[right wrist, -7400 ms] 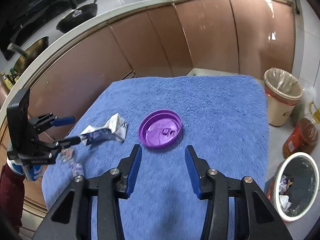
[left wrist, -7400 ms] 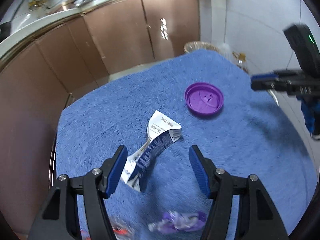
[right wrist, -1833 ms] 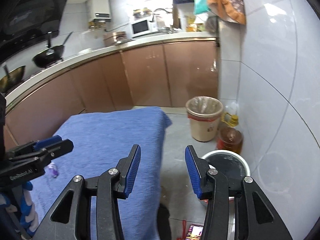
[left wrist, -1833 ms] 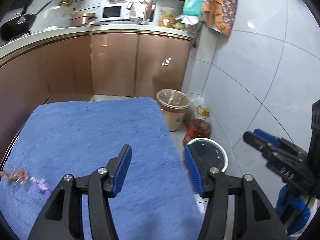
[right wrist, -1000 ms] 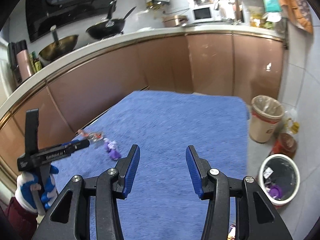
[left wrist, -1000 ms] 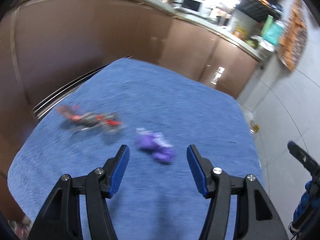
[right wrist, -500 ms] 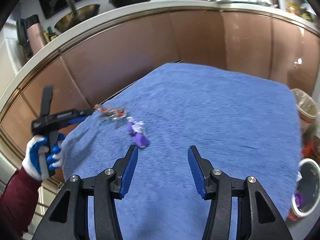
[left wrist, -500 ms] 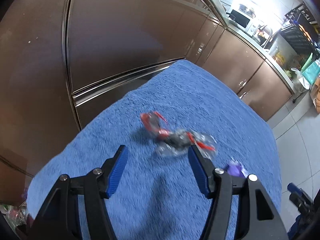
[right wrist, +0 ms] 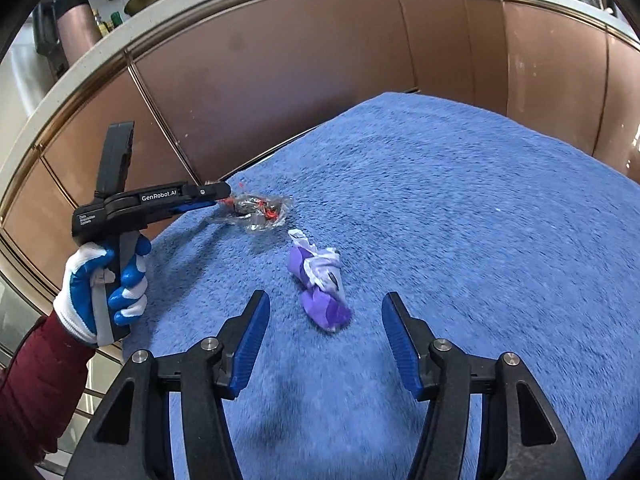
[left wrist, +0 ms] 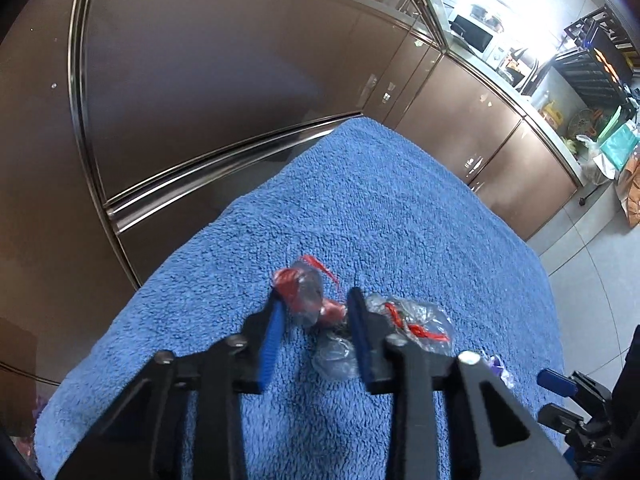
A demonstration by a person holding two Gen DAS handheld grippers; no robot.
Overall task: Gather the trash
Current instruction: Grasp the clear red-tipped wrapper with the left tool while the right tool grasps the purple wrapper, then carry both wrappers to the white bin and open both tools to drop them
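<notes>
A crumpled clear wrapper with red print (left wrist: pixel 308 300) lies on the blue towel (left wrist: pixel 360 208). My left gripper (left wrist: pixel 314 312) is half closed around the wrapper's left end, its fingers on either side of it; the rest of the wrapper (left wrist: pixel 416 320) spreads to the right. In the right wrist view the left gripper (right wrist: pixel 218 198) meets the same wrapper (right wrist: pixel 260 210). A crumpled purple and white wrapper (right wrist: pixel 320 280) lies just ahead of my right gripper (right wrist: pixel 324 324), which is open and empty above the towel.
Brown cabinet fronts (right wrist: pixel 320 60) with metal trim run close behind the towel's far edge. The counter above carries pans and a microwave (left wrist: pixel 474 38). Tiled floor (left wrist: pixel 592 264) lies to the right of the table. The right gripper's tips (left wrist: pixel 560 388) show at the left view's lower right.
My left gripper has moved down onto the clear red wrapper and its jaws have narrowed around it. My right gripper has come closer to the purple wrapper.
</notes>
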